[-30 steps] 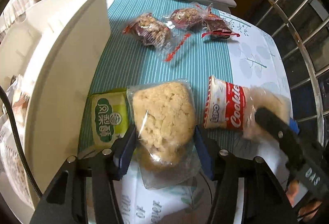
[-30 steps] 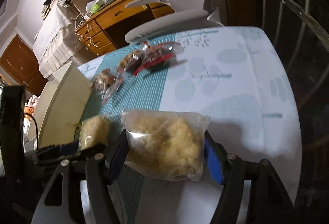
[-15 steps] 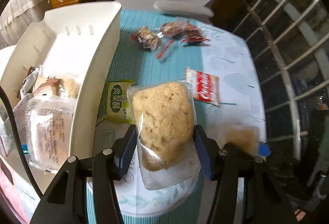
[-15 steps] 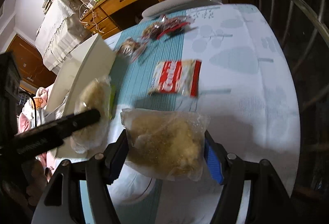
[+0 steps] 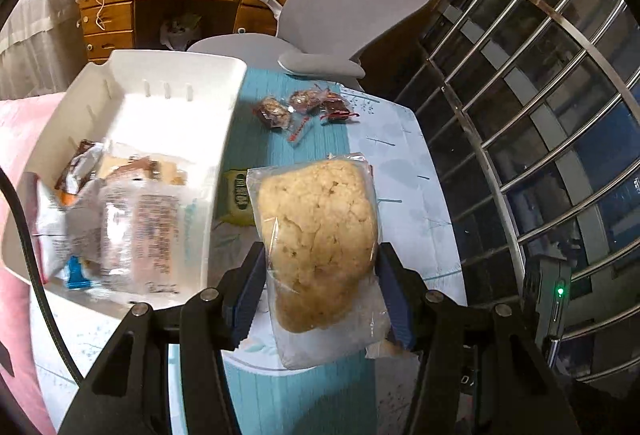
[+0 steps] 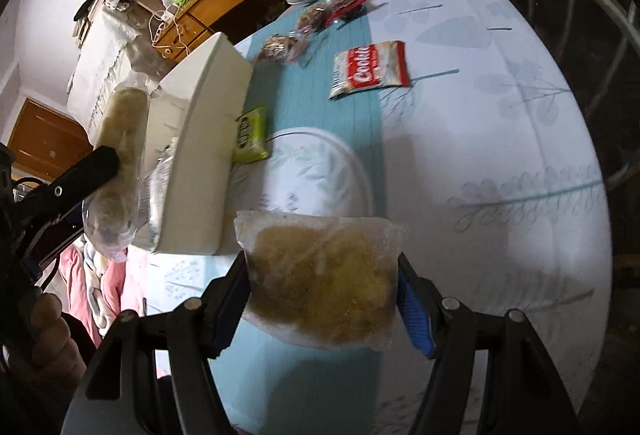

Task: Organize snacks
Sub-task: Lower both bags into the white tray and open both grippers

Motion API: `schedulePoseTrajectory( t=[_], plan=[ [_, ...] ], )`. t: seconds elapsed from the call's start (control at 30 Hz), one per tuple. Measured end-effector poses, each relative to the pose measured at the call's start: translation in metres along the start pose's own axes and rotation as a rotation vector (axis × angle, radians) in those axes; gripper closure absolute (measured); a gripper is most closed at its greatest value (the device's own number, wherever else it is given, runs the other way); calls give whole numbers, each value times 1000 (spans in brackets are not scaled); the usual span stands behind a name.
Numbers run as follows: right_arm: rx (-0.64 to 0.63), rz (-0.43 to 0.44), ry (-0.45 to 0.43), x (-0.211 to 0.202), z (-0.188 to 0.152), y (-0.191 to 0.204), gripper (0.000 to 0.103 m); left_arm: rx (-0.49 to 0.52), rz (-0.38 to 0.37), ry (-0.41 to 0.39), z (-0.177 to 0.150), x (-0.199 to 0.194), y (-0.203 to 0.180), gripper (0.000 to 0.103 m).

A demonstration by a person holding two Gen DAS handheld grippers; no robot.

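Observation:
My left gripper (image 5: 318, 275) is shut on a clear-wrapped pale crumbly cookie (image 5: 316, 239), held up over the table beside the white storage bin (image 5: 224, 139). The bin holds several wrapped snacks (image 5: 120, 219). My right gripper (image 6: 322, 275) is shut on a second clear bag of golden crumbly snack (image 6: 324, 275), lifted above the table near the bin's (image 6: 204, 155) front corner. The right wrist view also shows the left gripper (image 6: 86, 167) with its cookie (image 6: 120, 139) over the bin.
On the table lie a green packet (image 6: 250, 135), a red-and-white cookie pack (image 6: 370, 73) and three dark wrapped snacks (image 5: 304, 107) at the far end. A grey office chair (image 5: 340, 15) stands behind the table, a metal railing (image 5: 540, 115) to the right. A hand (image 6: 44, 335) shows lower left.
Both grippers have risen with their bags and drifted toward the white bin. The bin's inside and its snacks have come into the left wrist view; the table items look smaller.

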State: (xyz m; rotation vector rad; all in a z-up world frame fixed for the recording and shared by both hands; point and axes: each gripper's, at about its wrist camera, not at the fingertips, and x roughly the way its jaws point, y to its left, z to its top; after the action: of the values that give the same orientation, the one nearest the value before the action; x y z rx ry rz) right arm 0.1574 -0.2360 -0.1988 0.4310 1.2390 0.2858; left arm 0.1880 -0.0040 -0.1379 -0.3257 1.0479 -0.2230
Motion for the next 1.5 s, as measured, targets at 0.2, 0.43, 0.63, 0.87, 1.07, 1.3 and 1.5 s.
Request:
schedulePoseTrajectory(
  t=[0.2, 0.43, 0.63, 0.87, 1.07, 1.3, 1.5],
  plan=[
    [-6, 5, -10, 3, -8, 38, 35, 9, 1, 14, -2, -29, 31, 50],
    [36, 35, -77, 8, -13, 85, 35, 67, -7, -8, 6, -66, 69, 50],
    [88, 38, -138, 12, -25, 118, 35, 117, -26, -16, 16, -89, 102, 49],
    [182, 53, -214, 18, -36, 141, 35, 145, -57, -22, 30, -108, 139, 49],
    [240, 94, -270, 29, -36, 162, 35, 192, -37, -42, 48, -117, 169, 49],
    [241, 120, -312, 42, -23, 191, 35, 222, -13, -28, 69, -111, 198, 49],
    [236, 108, -294, 55, -13, 205, 33, 241, -17, 28, 77, -97, 207, 49]
  ],
)
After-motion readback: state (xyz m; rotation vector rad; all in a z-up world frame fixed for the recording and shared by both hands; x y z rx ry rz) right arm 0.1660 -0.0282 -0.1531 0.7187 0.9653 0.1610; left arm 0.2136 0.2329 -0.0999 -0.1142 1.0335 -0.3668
